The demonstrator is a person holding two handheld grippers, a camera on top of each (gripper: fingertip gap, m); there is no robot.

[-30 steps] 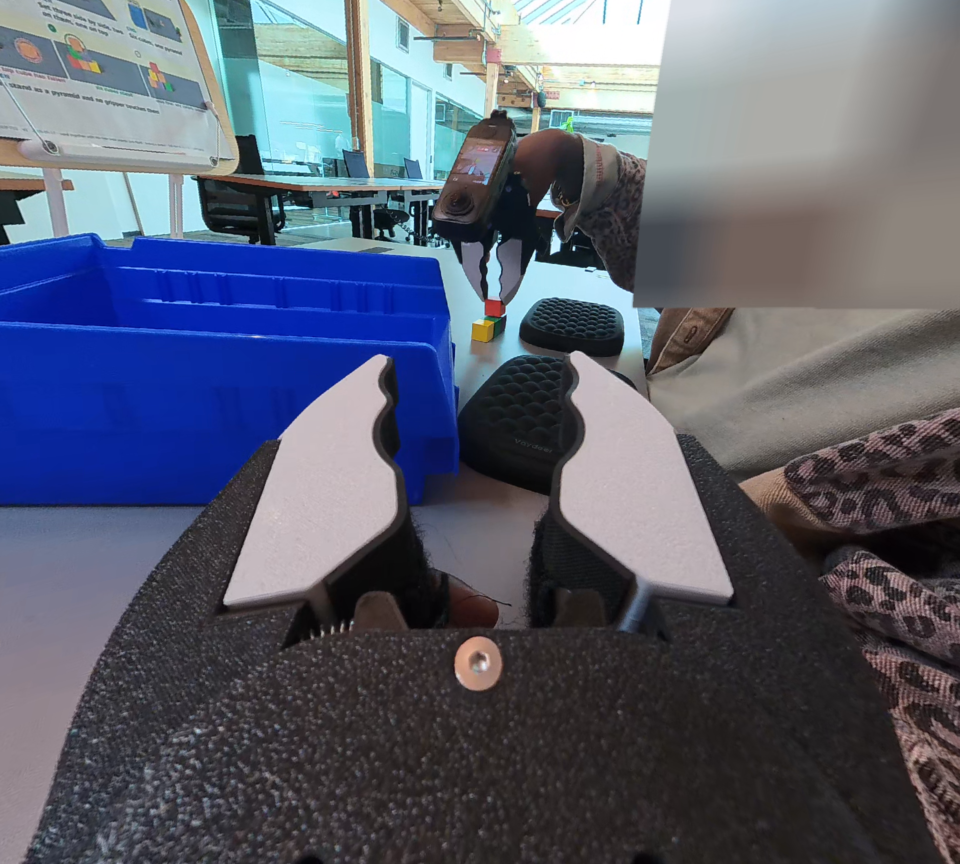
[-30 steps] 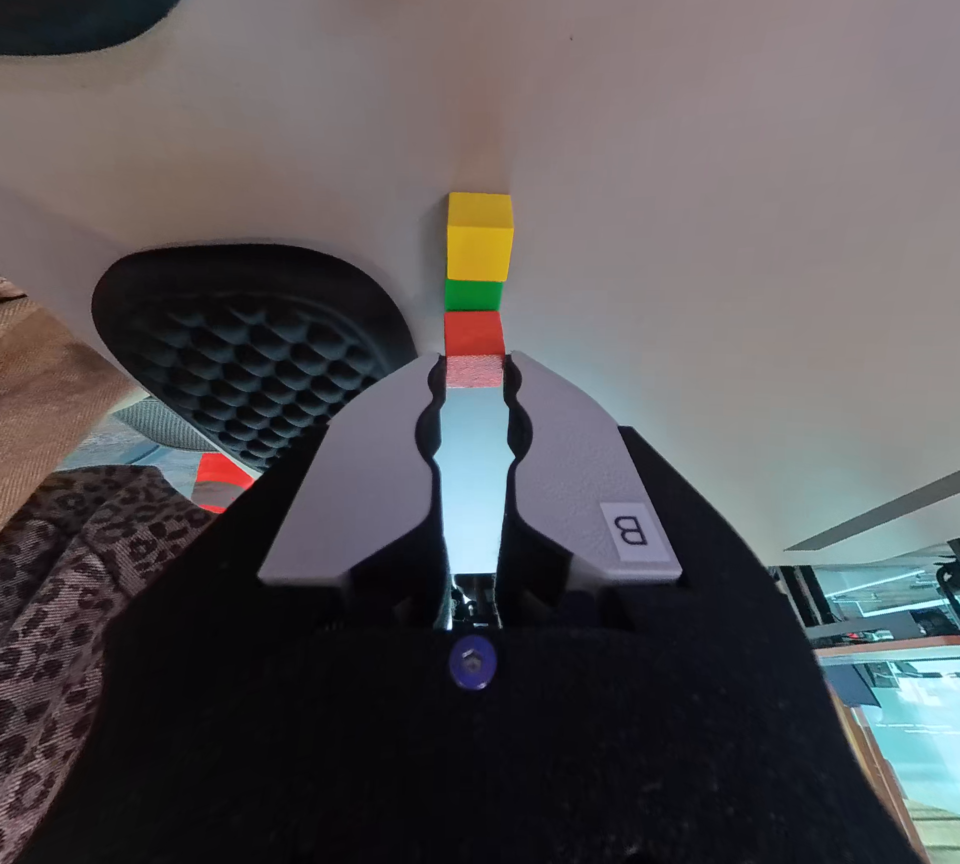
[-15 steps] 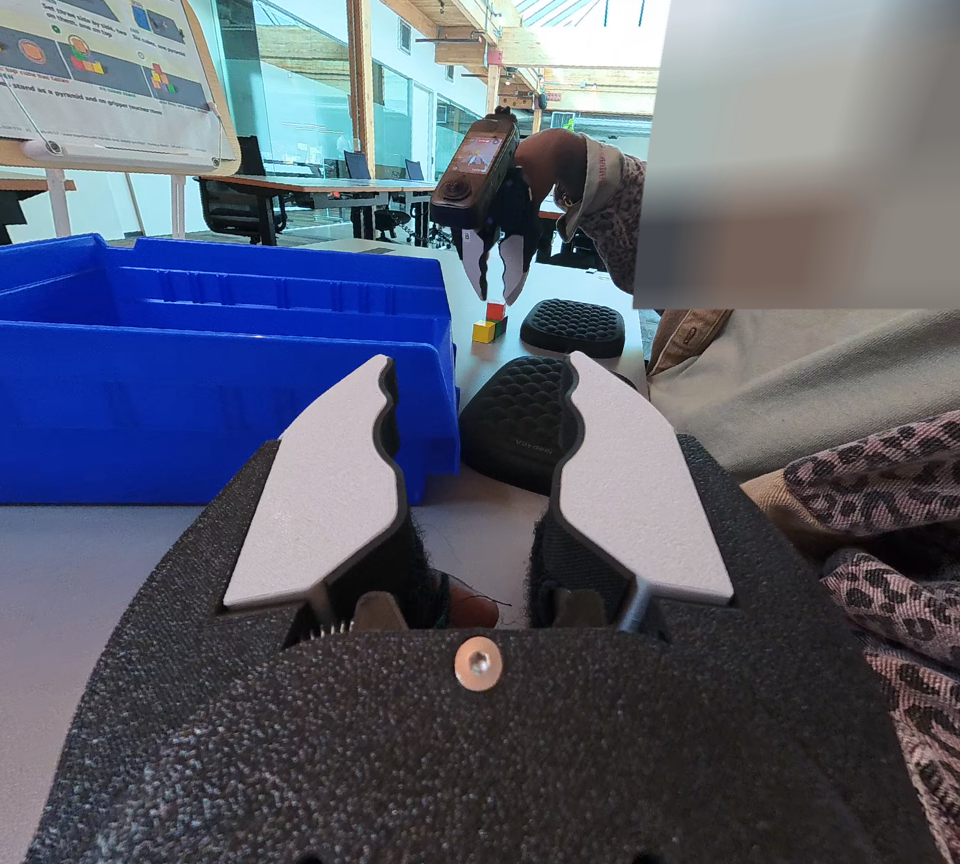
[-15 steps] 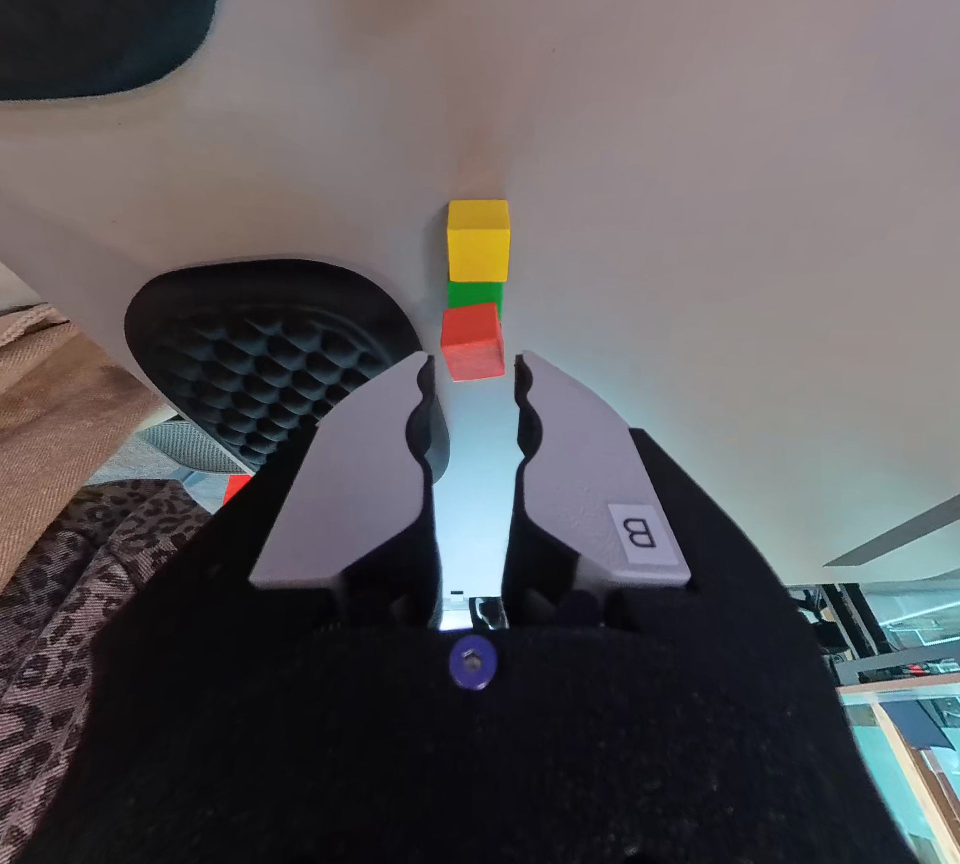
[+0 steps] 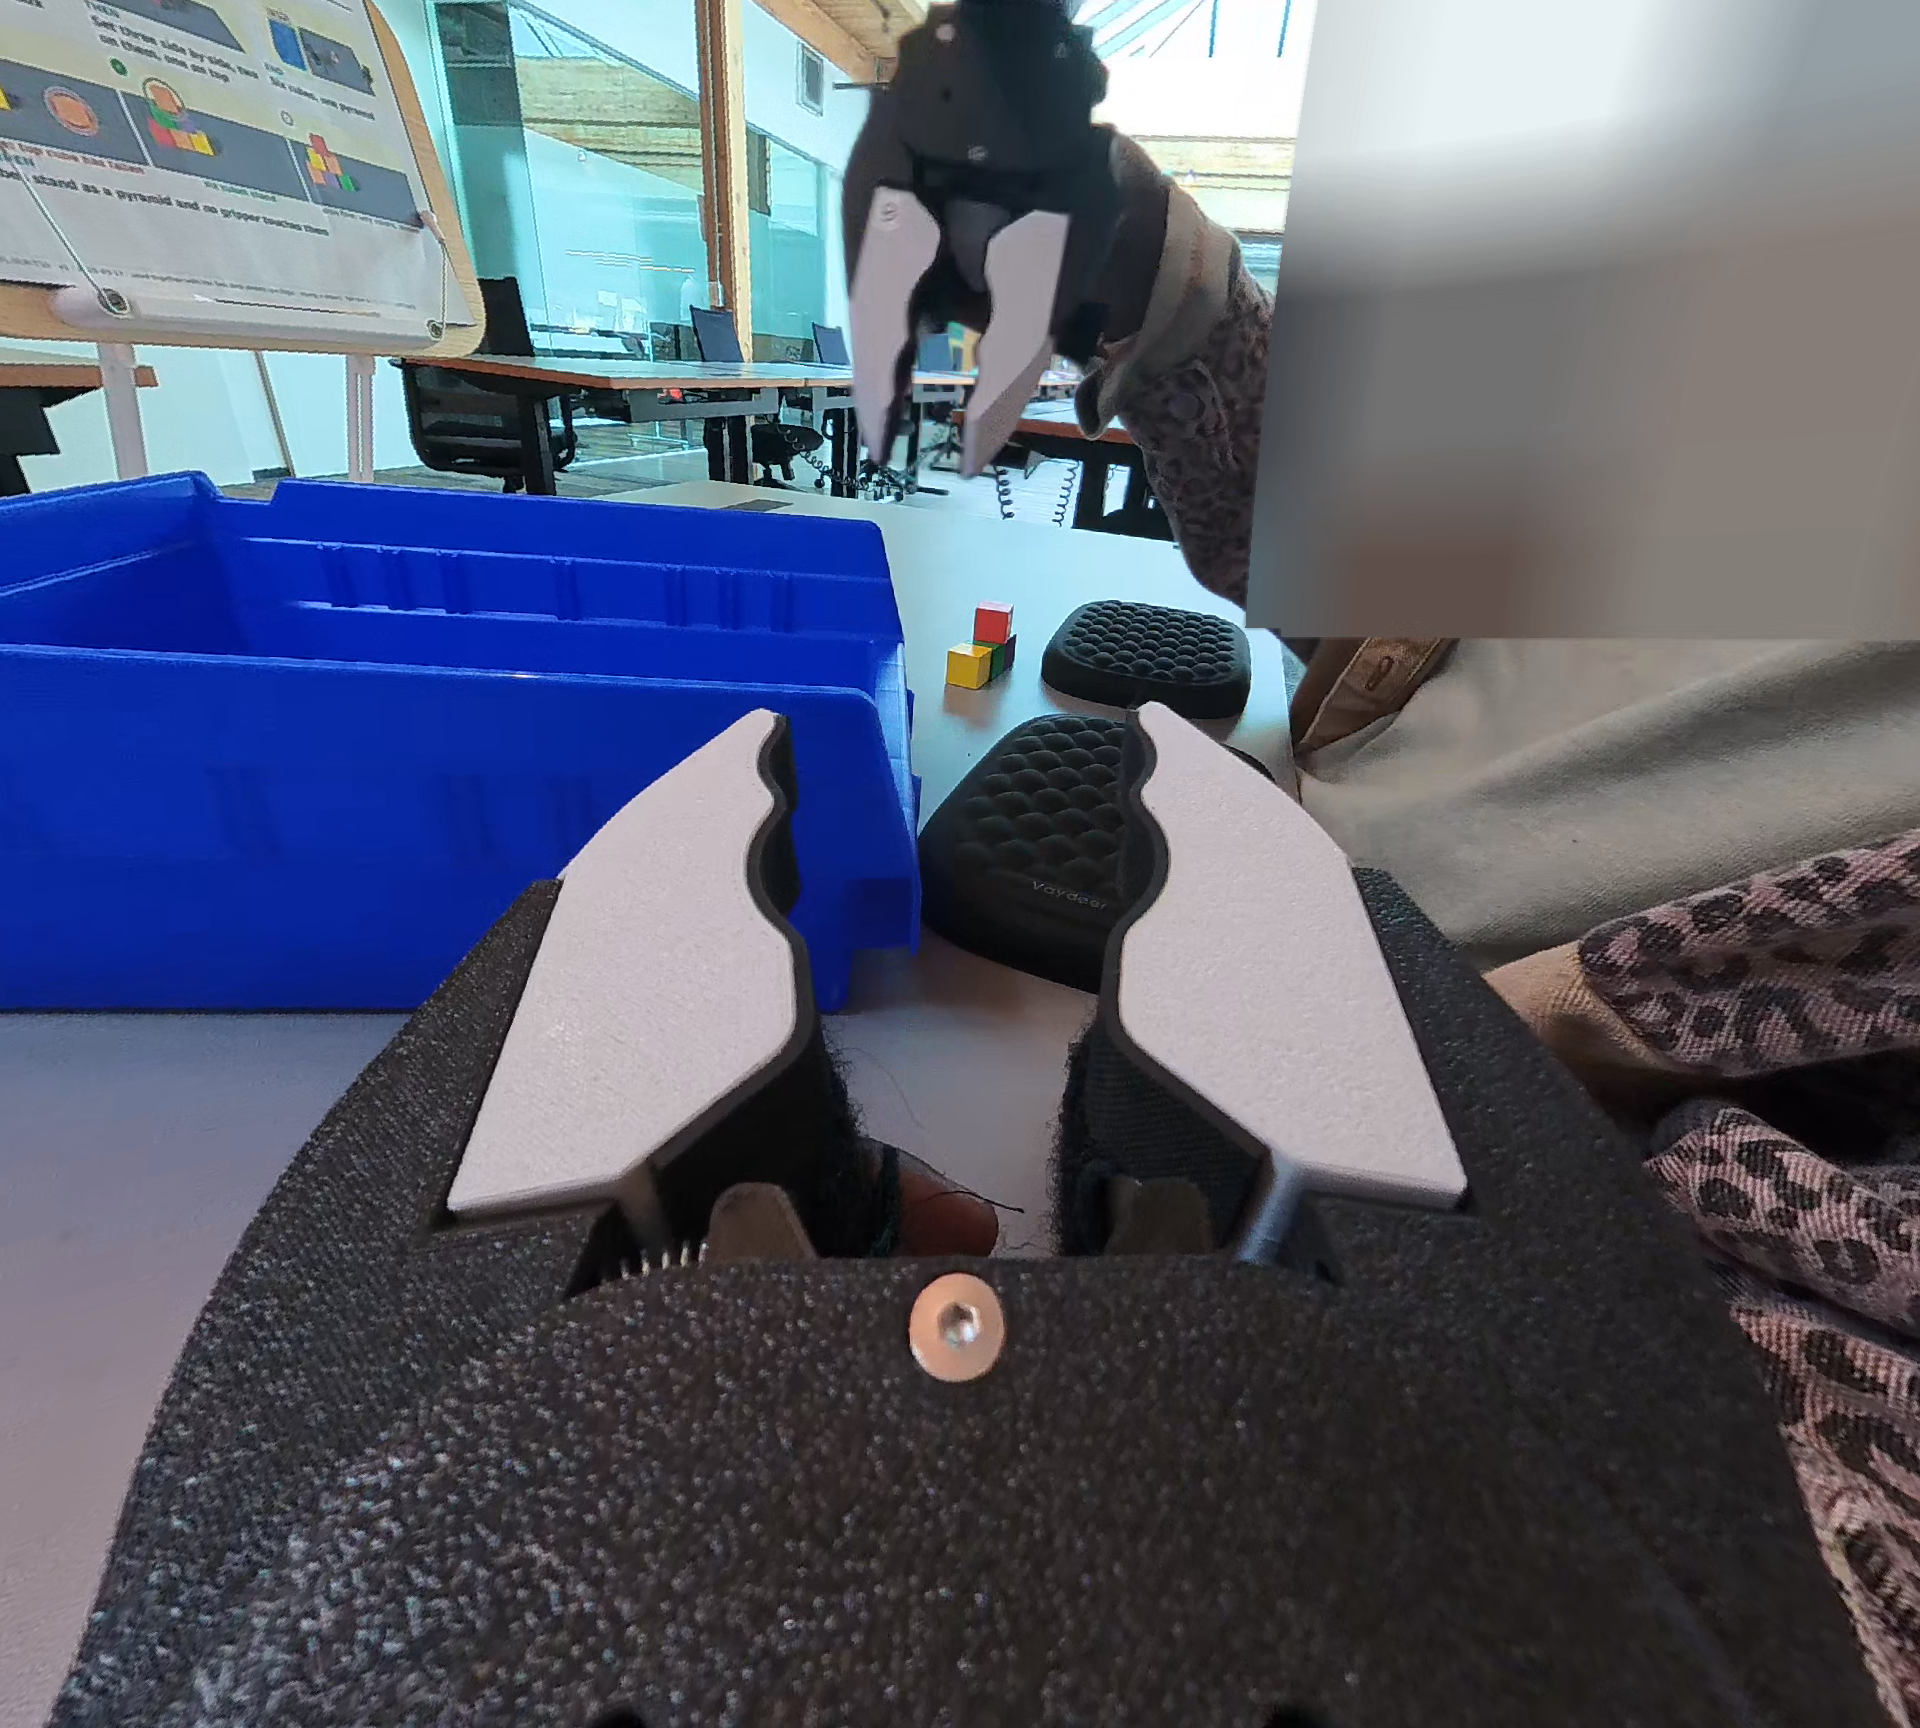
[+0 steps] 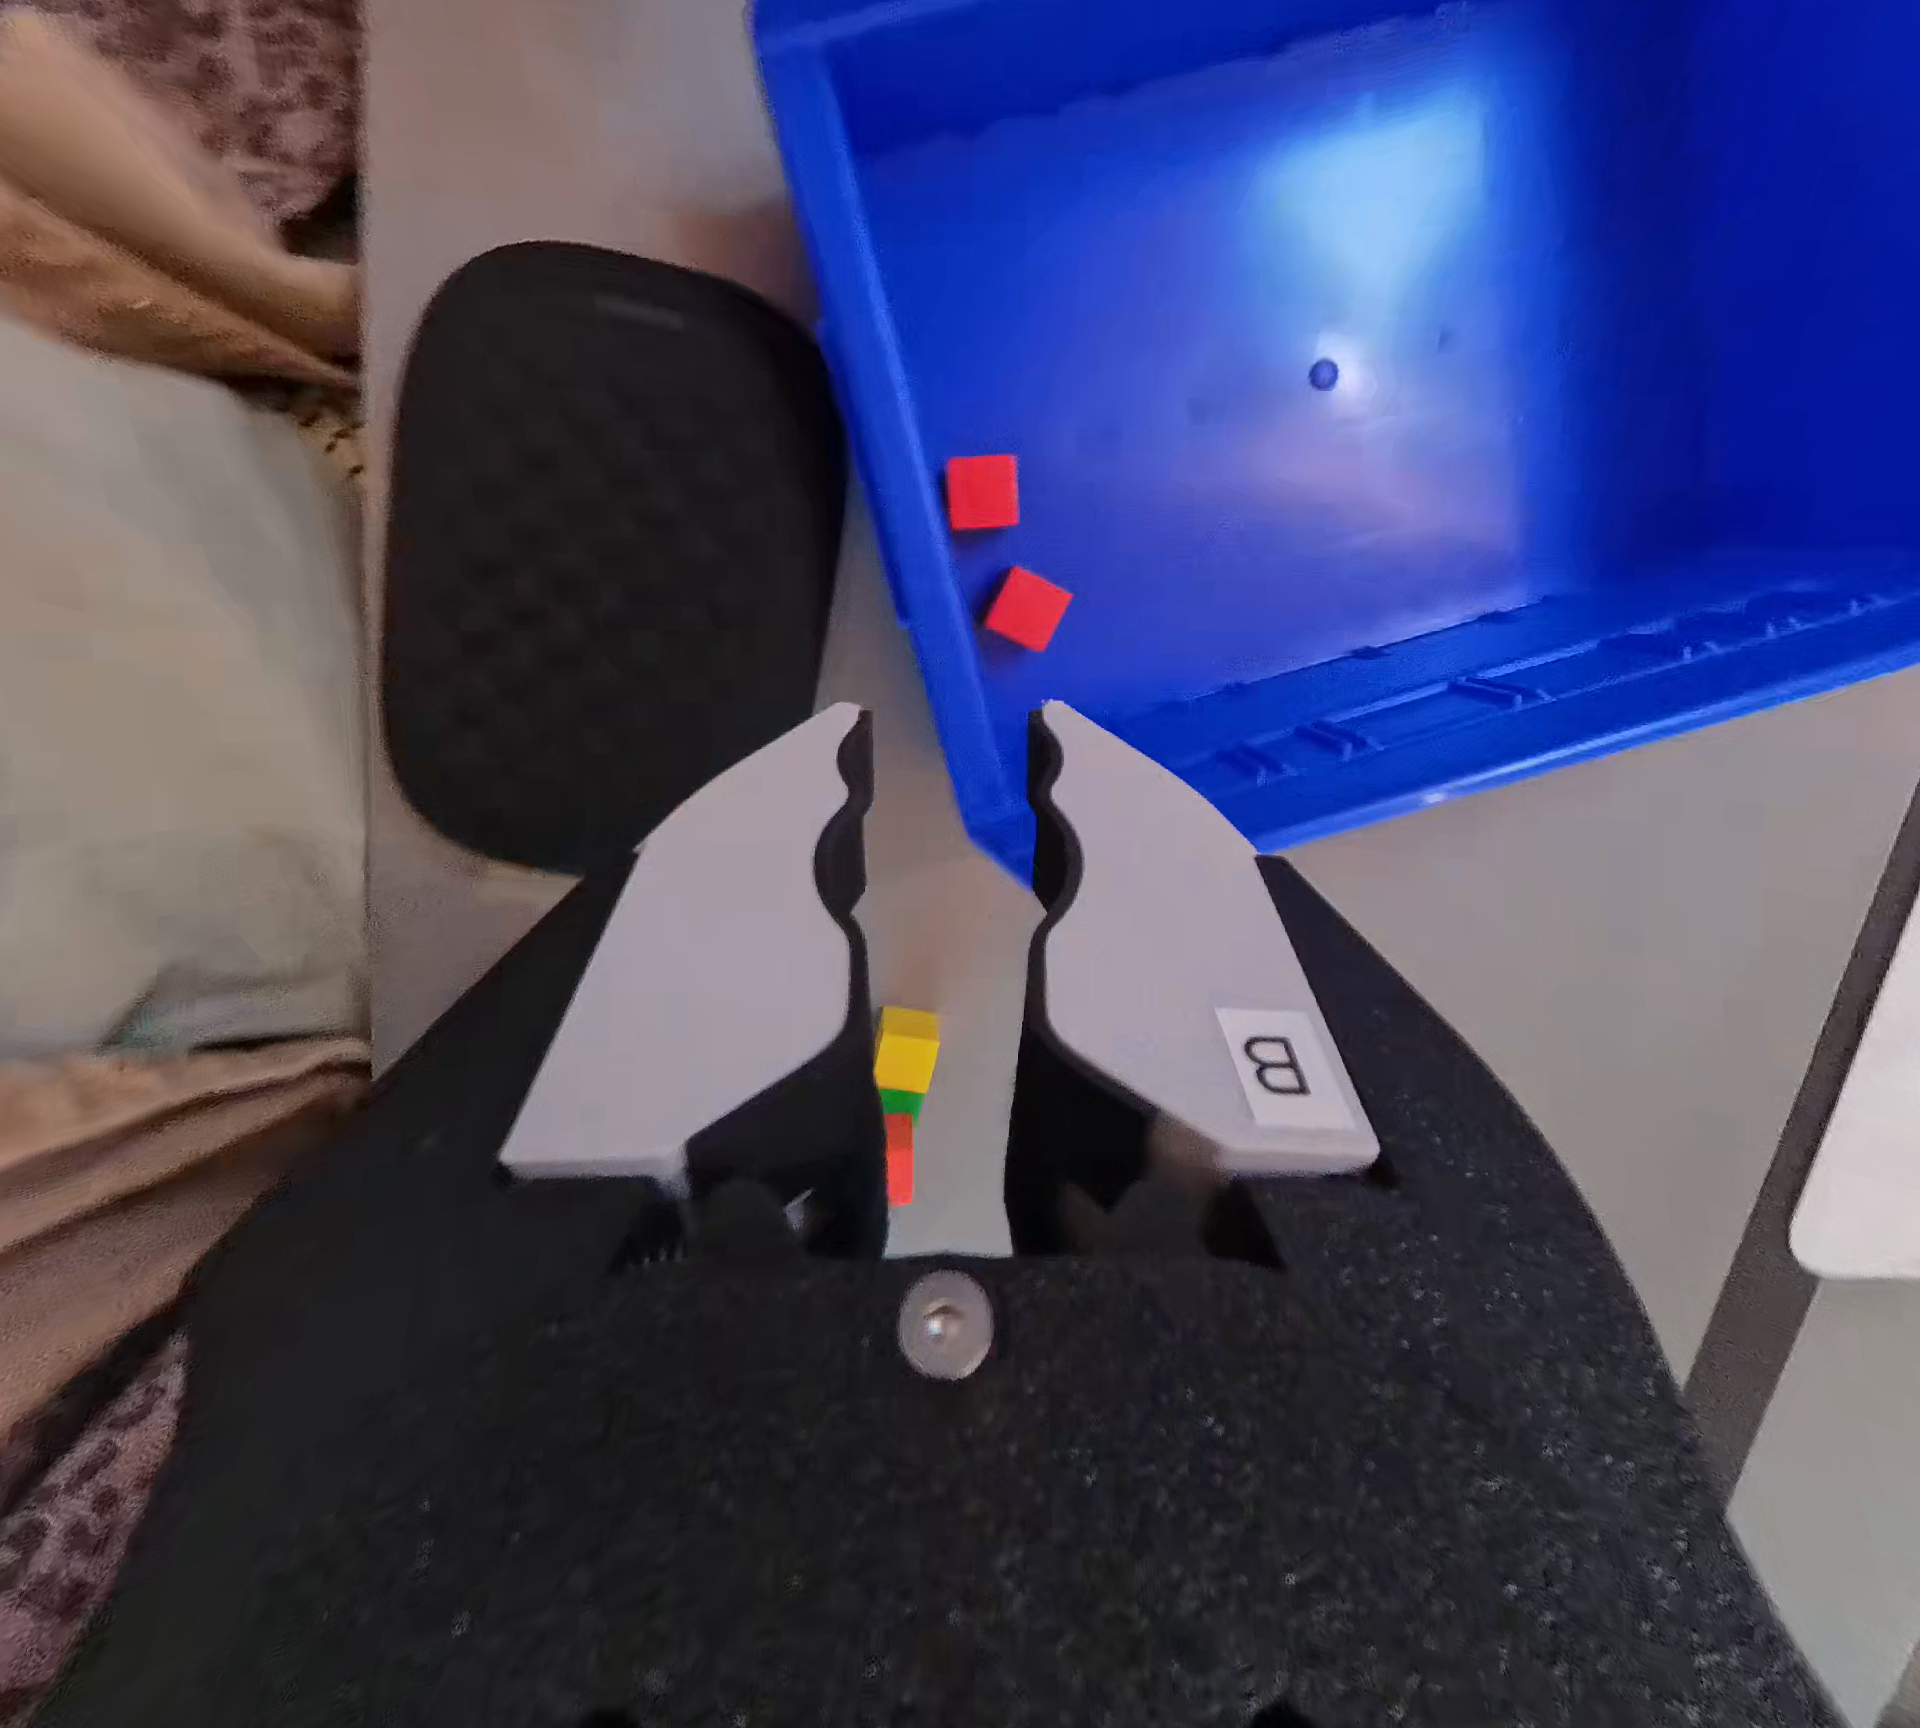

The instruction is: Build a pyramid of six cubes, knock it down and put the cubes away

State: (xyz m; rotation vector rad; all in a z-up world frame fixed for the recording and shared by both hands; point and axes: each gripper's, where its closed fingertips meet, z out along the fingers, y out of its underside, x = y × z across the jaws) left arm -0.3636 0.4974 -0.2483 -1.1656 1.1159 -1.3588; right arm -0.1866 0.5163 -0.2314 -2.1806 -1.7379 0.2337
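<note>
your right gripper (image 5: 932, 452) hangs high over the table (image 5: 1081, 566), jaws parted and holding nothing. your left gripper (image 5: 956, 831) rests low by the blue bin (image 5: 436, 805), spread and bare too. yellow cube (image 5: 968, 666), green cube (image 5: 1004, 655) (mostly hidden) and red cube (image 5: 993, 622) stand stacked; two red cubes (image 6: 982, 491) lie in the bin.

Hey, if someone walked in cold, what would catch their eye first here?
Probably the big blue bin on the table, with two red cubes lying inside near its wall. Next, the small stack of yellow, green and red cubes standing beside the black pads, and the right gripper hanging open above.
</note>
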